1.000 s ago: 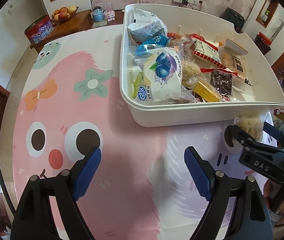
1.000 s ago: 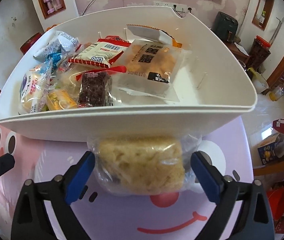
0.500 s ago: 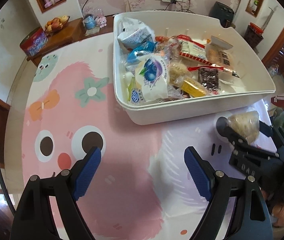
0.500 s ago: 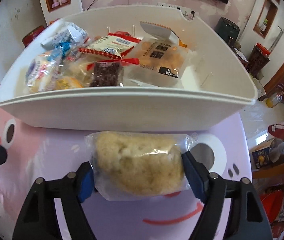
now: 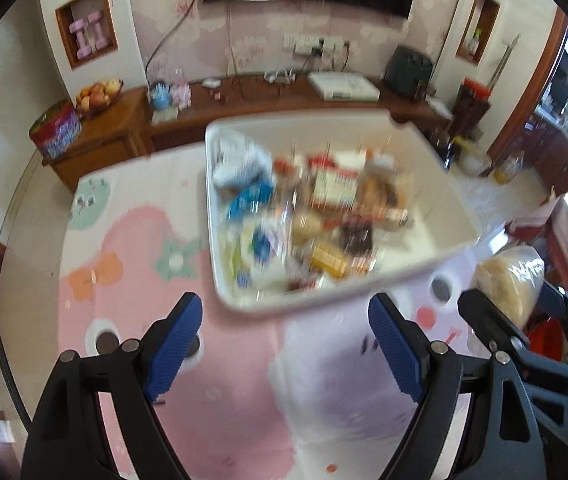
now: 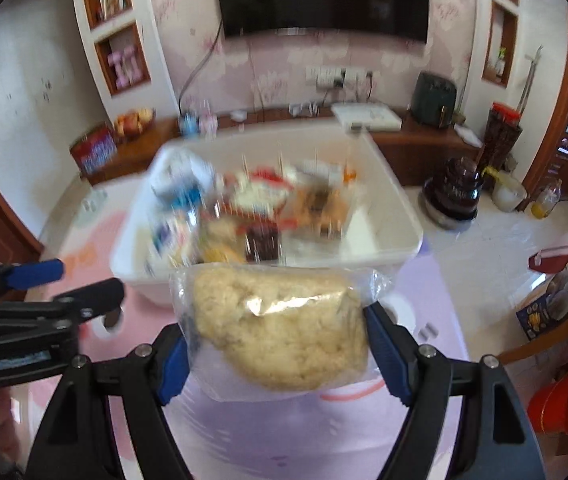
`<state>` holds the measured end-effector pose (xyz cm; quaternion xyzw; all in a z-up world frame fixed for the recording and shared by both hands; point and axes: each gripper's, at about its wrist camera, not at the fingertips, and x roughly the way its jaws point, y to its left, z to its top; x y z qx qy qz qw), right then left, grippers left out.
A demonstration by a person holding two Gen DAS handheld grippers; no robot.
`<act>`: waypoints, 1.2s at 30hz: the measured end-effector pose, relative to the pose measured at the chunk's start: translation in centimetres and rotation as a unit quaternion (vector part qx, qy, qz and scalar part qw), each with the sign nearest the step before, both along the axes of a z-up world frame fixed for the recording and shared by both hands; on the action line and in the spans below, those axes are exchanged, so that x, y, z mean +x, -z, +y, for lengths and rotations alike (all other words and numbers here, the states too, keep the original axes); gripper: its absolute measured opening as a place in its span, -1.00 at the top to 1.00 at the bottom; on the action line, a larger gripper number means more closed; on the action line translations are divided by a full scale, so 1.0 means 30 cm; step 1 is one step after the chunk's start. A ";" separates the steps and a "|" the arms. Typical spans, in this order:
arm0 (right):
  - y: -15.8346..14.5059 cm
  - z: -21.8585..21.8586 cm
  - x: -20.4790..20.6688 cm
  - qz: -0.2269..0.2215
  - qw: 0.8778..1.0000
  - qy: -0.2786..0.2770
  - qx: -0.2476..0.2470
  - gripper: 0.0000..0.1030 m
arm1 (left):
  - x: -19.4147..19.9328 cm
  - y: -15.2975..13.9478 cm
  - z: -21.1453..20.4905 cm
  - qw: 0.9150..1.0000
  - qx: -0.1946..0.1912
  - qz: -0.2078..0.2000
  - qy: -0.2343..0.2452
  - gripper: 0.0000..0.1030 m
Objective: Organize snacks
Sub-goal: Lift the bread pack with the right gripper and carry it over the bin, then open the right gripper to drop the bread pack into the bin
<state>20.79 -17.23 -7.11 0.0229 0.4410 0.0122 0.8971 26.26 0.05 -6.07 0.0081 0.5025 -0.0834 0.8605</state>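
Observation:
My right gripper (image 6: 276,340) is shut on a clear-wrapped beige rice cake (image 6: 280,324) and holds it up off the table, in front of the white bin's near edge. The cake (image 5: 507,280) and the right gripper (image 5: 511,312) also show in the left wrist view at the right. The white bin (image 5: 435,188) holds several wrapped snacks, blurred by motion; it also shows in the right wrist view (image 6: 395,208). My left gripper (image 5: 284,340) is open and empty above the pink cartoon mat (image 5: 124,280), short of the bin.
A wooden sideboard (image 5: 244,96) behind the table carries a fruit bowl (image 5: 98,94), a red tin (image 5: 56,130) and a white box (image 5: 341,84). A TV hangs on the wall. The floor at the right holds jars, bottles and a red bucket (image 6: 559,400).
My right gripper closed on the rice cake and lifted it off the mat. Both grippers rose and tilted up, so the bin looks farther away and the room shows.

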 end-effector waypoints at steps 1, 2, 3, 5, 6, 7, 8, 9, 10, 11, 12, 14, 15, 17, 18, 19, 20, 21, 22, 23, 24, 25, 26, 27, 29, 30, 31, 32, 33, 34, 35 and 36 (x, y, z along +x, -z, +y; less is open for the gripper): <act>-0.041 0.002 0.003 -0.011 1.000 0.001 0.004 -0.51 | 0.012 -0.039 -0.001 1.000 -0.004 -0.012 -0.002 -0.64; -0.092 0.002 0.010 -0.024 1.000 0.002 0.009 -0.51 | 0.024 -0.074 -0.003 1.000 -0.006 -0.023 -0.004 -0.64; -0.130 0.005 0.017 -0.035 0.999 0.002 0.011 -0.51 | 0.038 -0.117 -0.003 0.999 -0.010 -0.037 -0.006 -0.64; -0.208 0.009 0.034 -0.056 0.998 0.007 0.013 -0.51 | 0.061 -0.182 0.002 0.998 -0.018 -0.058 -0.010 -0.64; -0.238 0.008 0.048 -0.064 0.998 0.009 0.016 -0.51 | 0.075 -0.212 0.003 0.997 -0.021 -0.069 -0.013 -0.65; -0.270 0.004 0.069 -0.071 0.997 0.012 0.021 -0.52 | 0.090 -0.240 0.005 0.996 -0.022 -0.079 -0.016 -0.67; -0.302 0.000 0.091 -0.079 0.996 0.015 0.028 -0.52 | 0.110 -0.270 0.007 0.996 -0.021 -0.089 -0.020 -0.70; -0.326 -0.003 0.110 -0.084 0.996 0.016 0.033 -0.52 | 0.125 -0.290 0.009 0.995 -0.020 -0.097 -0.025 -0.72; -0.352 -0.005 0.127 -0.090 0.995 0.018 0.036 -0.52 | 0.140 -0.305 0.011 0.994 -0.019 -0.102 -0.029 -0.76; -0.375 -0.006 0.151 -0.095 0.995 0.019 0.037 -0.52 | 0.160 -0.321 0.013 0.994 -0.017 -0.106 -0.034 -0.76; -0.391 -0.005 0.170 -0.098 0.994 0.019 0.038 -0.52 | 0.176 -0.329 0.015 0.993 -0.016 -0.108 -0.036 -0.76; -0.410 -0.010 0.218 -0.101 0.994 0.018 0.045 -0.52 | 0.212 -0.339 0.019 0.993 -0.012 -0.111 -0.041 -0.80; -0.410 -0.014 0.241 -0.097 0.994 0.020 0.049 -0.52 | 0.229 -0.338 0.021 0.993 -0.008 -0.111 -0.045 -0.81; -0.398 -0.021 0.284 -0.090 0.994 0.021 0.060 -0.52 | 0.267 -0.328 0.030 0.993 -0.002 -0.106 -0.055 -0.86; -0.389 -0.022 0.306 -0.080 0.994 0.021 0.065 -0.52 | 0.290 -0.313 0.035 0.993 0.002 -0.100 -0.061 -0.88; -0.372 -0.025 0.333 -0.069 0.995 0.021 0.071 -0.52 | 0.305 -0.299 0.038 0.993 0.005 -0.095 -0.064 -0.89; -0.355 -0.027 0.356 -0.061 0.995 0.019 0.078 -0.52 | 0.327 -0.277 0.046 0.994 0.007 -0.087 -0.069 -0.91; -0.331 -0.027 0.379 -0.048 0.995 0.017 0.082 -0.53 | 0.339 -0.257 0.052 0.994 0.008 -0.082 -0.072 -0.92; -0.316 -0.026 0.393 -0.039 0.996 0.017 0.083 -0.55 | 0.355 -0.234 0.061 0.994 0.006 -0.075 -0.076 -0.92; -0.292 -0.022 0.413 -0.027 0.996 0.014 0.085 -0.55 | 0.366 -0.211 0.069 0.994 0.003 -0.068 -0.080 -0.92; -0.271 -0.017 0.428 -0.017 0.996 0.010 0.087 -0.55 | 0.373 -0.192 0.077 0.994 0.000 -0.061 -0.085 -0.92; -0.246 -0.011 0.444 -0.006 0.996 0.003 0.092 -0.55 | 0.381 -0.171 0.086 0.995 -0.006 -0.053 -0.090 -0.93; -0.230 -0.008 0.452 0.002 0.995 -0.001 0.095 -0.55 | 0.386 -0.150 0.097 0.994 -0.013 -0.043 -0.095 -0.95; -0.206 0.000 0.457 0.012 0.995 -0.005 0.097 -0.55 | 0.387 -0.134 0.103 0.994 -0.016 -0.036 -0.098 -0.96; -0.177 0.017 0.459 0.021 0.995 -0.018 0.095 -0.55 | 0.385 -0.104 0.118 0.994 -0.018 -0.024 -0.108 -0.98; -0.167 0.025 0.457 0.025 0.995 -0.023 0.090 -0.55 | 0.378 -0.095 0.120 0.993 -0.017 -0.022 -0.111 -0.98; -0.160 0.032 0.456 0.028 0.996 -0.025 0.086 -0.56 | 0.374 -0.086 0.125 0.993 -0.016 -0.019 -0.116 -0.98; -0.153 0.038 0.456 0.032 0.996 -0.029 0.084 -0.57 | 0.370 -0.081 0.126 0.993 -0.015 -0.018 -0.118 -0.99; -0.148 0.042 0.455 0.035 0.995 -0.032 0.084 -0.57 | 0.365 -0.077 0.128 0.992 -0.014 -0.016 -0.122 -0.99; -0.146 0.044 0.456 0.038 0.995 -0.034 0.083 -0.59 | 0.360 -0.077 0.129 0.992 -0.014 -0.016 -0.124 -0.98; -0.143 0.050 0.457 0.040 0.995 -0.033 0.081 -0.61 | 0.354 -0.078 0.129 0.992 -0.013 -0.016 -0.126 -0.98; -0.142 0.048 0.455 0.040 0.995 -0.033 0.080 -0.62 | 0.348 -0.080 0.129 0.992 -0.012 -0.016 -0.127 -0.98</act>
